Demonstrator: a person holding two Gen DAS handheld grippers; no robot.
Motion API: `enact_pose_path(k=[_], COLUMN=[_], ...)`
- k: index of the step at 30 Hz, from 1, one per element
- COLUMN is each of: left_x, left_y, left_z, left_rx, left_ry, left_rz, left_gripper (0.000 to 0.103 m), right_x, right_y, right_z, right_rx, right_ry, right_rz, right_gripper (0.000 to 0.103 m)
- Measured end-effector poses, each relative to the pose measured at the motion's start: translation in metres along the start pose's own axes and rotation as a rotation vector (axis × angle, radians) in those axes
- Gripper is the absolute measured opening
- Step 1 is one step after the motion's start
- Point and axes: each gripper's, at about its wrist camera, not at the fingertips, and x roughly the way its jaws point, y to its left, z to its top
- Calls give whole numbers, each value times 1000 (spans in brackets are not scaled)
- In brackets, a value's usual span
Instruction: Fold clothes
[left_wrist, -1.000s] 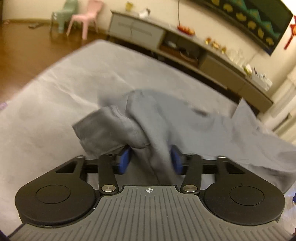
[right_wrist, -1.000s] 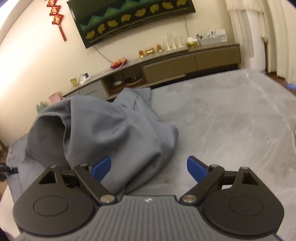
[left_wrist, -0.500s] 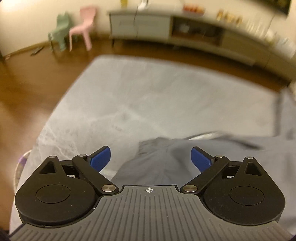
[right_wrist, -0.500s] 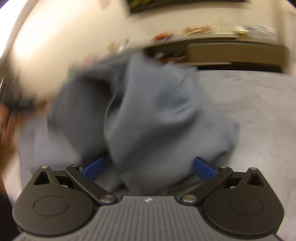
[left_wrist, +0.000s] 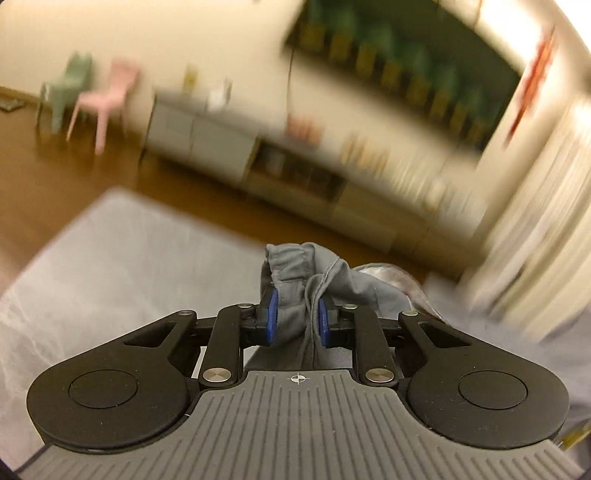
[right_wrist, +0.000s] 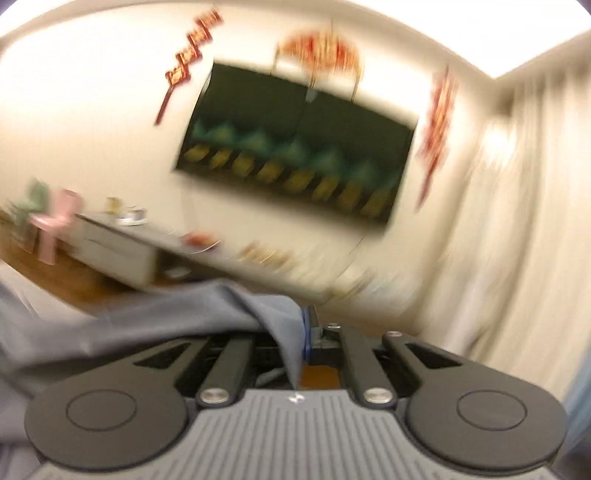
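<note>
The left gripper (left_wrist: 295, 321) has just closed on bunched grey garment (left_wrist: 295, 273), rising toward twelve o'clock. The right gripper (right_wrist: 301, 330) has apparently just pinched its fold, trailing toward nine o'clock.

Left gripper (left_wrist: 295, 320): jaws having just been closing, blue pads now pinching a bunched fold of grey garment (left_wrist: 295, 269) between them, cloth bulging toward 12 o'clock. Right gripper (right_wrist: 301, 334): jaws likewise just closing, now nipping a thin edge of the same garment, fabric trailing toward 9 o'clock.
</note>
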Motion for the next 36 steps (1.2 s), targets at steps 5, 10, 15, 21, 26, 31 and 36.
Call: enact_pose_path(k=[5, 10, 15, 21, 26, 31, 36], left_x=[-42, -72, -95, -5, 10, 0, -29], left_y=[48, 54, 30, 38, 31, -13, -72], left_z=[-68, -90, -63, -78, -94, -51, 60], left_rx=[-37, -40, 12, 17, -10, 65, 51], left_ry=[214, 271, 184, 438, 437, 279, 11], left_rz=[137, 189, 180, 212, 167, 63, -107], left_gripper=[16, 44, 86, 87, 9, 0, 0], right_x=[-24, -27, -39, -35, -32, 14, 90], right_y=[29, 45, 13, -61, -75, -44, -58], right_z=[-100, -150, -121, -133, -191, -253, -204], right_rx=[-63, 141, 252, 666, 1144, 1465, 1333], right_ry=[330, 624, 569, 561, 705, 902, 670], right_rz=[143, 350, 399, 464, 539, 503, 382], right_gripper=[9, 33, 74, 86, 91, 90, 4])
